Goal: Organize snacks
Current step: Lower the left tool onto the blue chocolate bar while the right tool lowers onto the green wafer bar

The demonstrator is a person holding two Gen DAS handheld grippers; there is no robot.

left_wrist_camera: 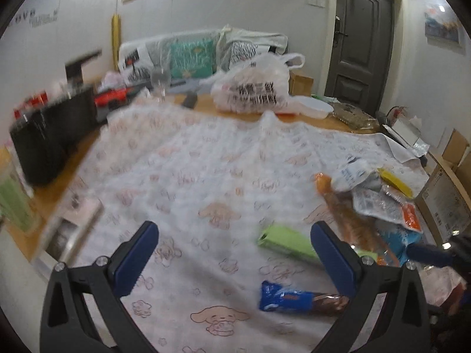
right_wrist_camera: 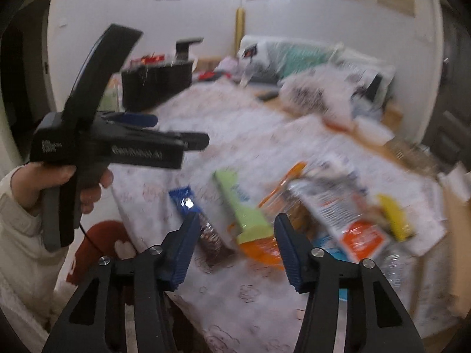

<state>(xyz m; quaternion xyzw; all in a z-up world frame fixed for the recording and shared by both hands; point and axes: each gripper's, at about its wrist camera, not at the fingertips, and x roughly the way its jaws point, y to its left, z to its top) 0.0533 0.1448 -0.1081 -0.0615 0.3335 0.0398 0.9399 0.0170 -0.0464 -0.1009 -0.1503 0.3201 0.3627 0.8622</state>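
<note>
Both claws are spread wide and hold nothing: the left claw [left_wrist_camera: 232, 253] hangs over the patterned cloth [left_wrist_camera: 206, 158] on the bench [left_wrist_camera: 332, 119], and the right claw [right_wrist_camera: 234, 244] is poised above the snack pile. The snacks lie loose at the right of the cloth: a green box [left_wrist_camera: 284, 241], a blue-wrapped bar [left_wrist_camera: 290, 297], a long orange packet [left_wrist_camera: 347, 217], a yellow packet [left_wrist_camera: 394, 181] and white printed pouches [left_wrist_camera: 379, 203], the last few overlapping one another.

Judging by their looks, all are light. The green box seems stiff and should take a pinch across its narrow sides; the film wrappers are likely slick and crinkly, their contents crushable, so a gentle hold at mid-length or on a sealed end would suit better.

The right wrist view shows the person's hand [right_wrist_camera: 53, 188] gripping the left tool and a clear bottle [right_wrist_camera: 393, 267] beside the pile. The left wrist view alone shows the door [left_wrist_camera: 360, 41], and gives a sharper look at the white shopping bag [left_wrist_camera: 253, 88]; both views are blurred.
</note>
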